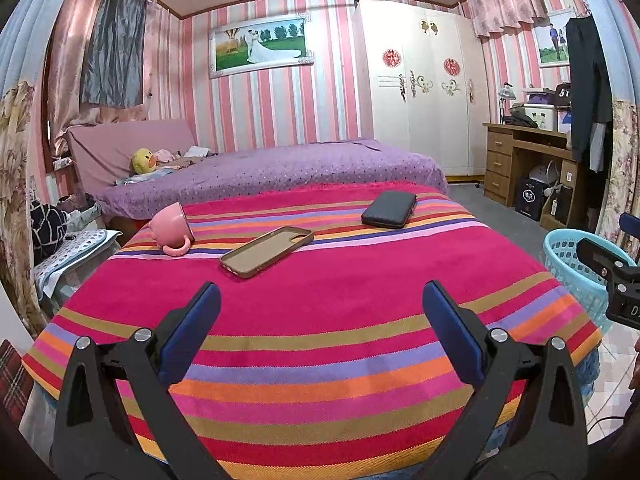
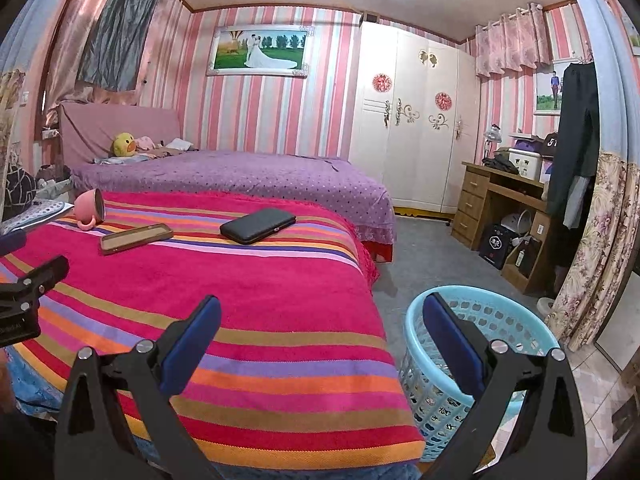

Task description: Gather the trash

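Left gripper (image 1: 320, 300): jaws spread wide, nothing between the blue pads, hovering over near end of striped blanket (image 1: 340, 320).
Right gripper (image 2: 320, 312): jaws spread wide too, empty; left finger over blanket edge, right finger over basket rim.
Basket (image 2: 512, 320): light blue, perforated plastic, on floor just right of the bed corner, directly under right gripper's right finger; seen at far right of left gripper's view (image 1: 568, 264). Contents hard to make out through the holes.
Phone case (image 1: 266, 251): tan, lying open side up on blanket, ahead and slightly left of left gripper; ahead-left of right gripper (image 2: 136, 238).
Black wallet (image 1: 389, 209): flat on blanket, ahead-right of left gripper, beyond the phone case; ahead of right gripper (image 2: 258, 225).
Pink mug (image 1: 172, 230): tipped on its side, at far-left edge of blanket, left of the phone case, apart from it.
Trash: no obvious piece identifiable on blanket; cannot tell which item counts.
Background: purple bedspread (image 1: 280, 172) beyond blanket, yellow duck plush (image 1: 143, 161) near headboard, white wardrobe (image 1: 420, 92), wooden desk (image 1: 520, 160) at far right.
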A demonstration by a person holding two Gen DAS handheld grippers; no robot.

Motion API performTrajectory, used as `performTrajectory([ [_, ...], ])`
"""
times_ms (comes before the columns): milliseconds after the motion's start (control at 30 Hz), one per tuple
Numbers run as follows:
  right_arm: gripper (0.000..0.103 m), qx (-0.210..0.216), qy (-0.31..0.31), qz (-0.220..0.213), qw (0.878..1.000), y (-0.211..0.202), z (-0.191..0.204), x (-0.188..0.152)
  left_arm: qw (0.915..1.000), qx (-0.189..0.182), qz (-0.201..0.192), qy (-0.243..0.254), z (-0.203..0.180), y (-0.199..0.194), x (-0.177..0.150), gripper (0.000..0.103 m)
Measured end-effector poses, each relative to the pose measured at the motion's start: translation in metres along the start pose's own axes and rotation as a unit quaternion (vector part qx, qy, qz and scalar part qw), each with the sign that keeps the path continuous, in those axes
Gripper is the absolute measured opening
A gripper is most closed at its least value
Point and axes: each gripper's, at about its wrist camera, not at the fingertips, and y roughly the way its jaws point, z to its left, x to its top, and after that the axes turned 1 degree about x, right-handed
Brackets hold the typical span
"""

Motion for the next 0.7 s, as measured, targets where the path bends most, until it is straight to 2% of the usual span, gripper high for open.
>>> performTrajectory([
  [700, 0.098, 0.0, -0.001, 0.0, 1.0, 0.0014, 0.0017, 0.0011, 1.0, 0.003, 0.002, -0.009, 0.0063, 0.0027, -0.0024, 0.098],
])
